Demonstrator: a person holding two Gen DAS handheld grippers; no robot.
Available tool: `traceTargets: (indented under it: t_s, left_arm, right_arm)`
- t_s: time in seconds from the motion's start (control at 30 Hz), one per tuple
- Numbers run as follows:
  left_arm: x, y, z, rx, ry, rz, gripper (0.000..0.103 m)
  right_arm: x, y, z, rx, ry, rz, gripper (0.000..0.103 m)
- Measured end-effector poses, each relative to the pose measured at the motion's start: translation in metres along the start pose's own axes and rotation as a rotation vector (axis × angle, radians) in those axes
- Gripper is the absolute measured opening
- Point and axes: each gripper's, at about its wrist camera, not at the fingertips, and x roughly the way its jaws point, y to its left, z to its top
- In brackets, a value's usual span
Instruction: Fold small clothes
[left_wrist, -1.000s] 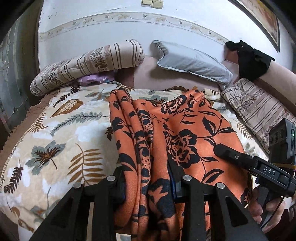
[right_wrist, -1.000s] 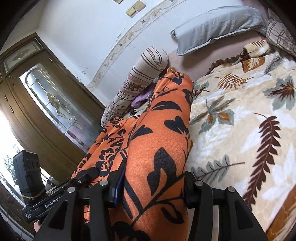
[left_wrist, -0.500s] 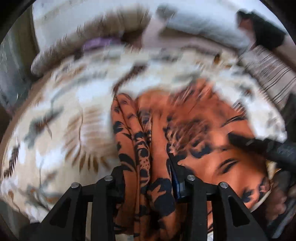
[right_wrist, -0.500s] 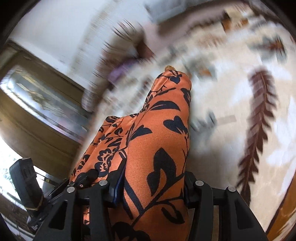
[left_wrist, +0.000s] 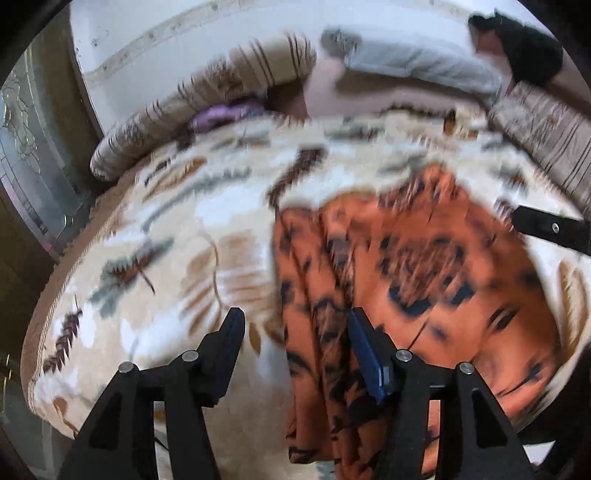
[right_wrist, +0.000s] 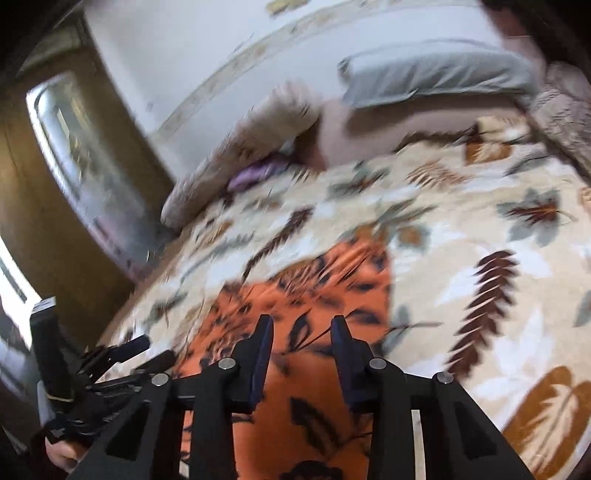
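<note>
Blurring hides the orange garment's (left_wrist: 413, 266) folds.

garment (left_wrist: 424, 273) on bedspread (left_wrist: 177, 258) | pillows (left_wrist: 417, 66) behind (against wall)

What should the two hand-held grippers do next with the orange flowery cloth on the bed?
Probably draw both back, then take a fresh edge for another fold. The orange black-flowered cloth lies doubled on the leaf-patterned blanket. The left hand-held gripper has just been opening; the right hand-held gripper, just closing, grips nothing.
</note>
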Motion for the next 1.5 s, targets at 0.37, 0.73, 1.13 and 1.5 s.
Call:
traceTargets:
  t_s: [0.37, 0.73, 1.13, 1.5]
  left_arm:
    - [-0.03, 0.008, 0.004, -0.027, -0.071, 0.034, 0.059]
    - [-0.111, 0.002, 0.032, -0.036, -0.282, 0.071, 0.084]
    - [-0.168, 0.002, 0.047, -0.091, -0.367, 0.112, 0.099]
    - [-0.197, 0.021, 0.045, -0.159, -0.36, 0.133, 0.099]
  right_arm:
    - [-0.029, 0.011, -0.019, -0.001, 0.01, -0.01, 0.037]
    - [-0.108, 0.03, -0.029, -0.02, -0.2, -0.035, 0.07]
    - [-0.152, 0.062, -0.017, -0.085, -0.291, -0.179, 0.07]
    - [-0.172, 0.098, -0.019, -0.167, -0.31, -0.201, 0.07]
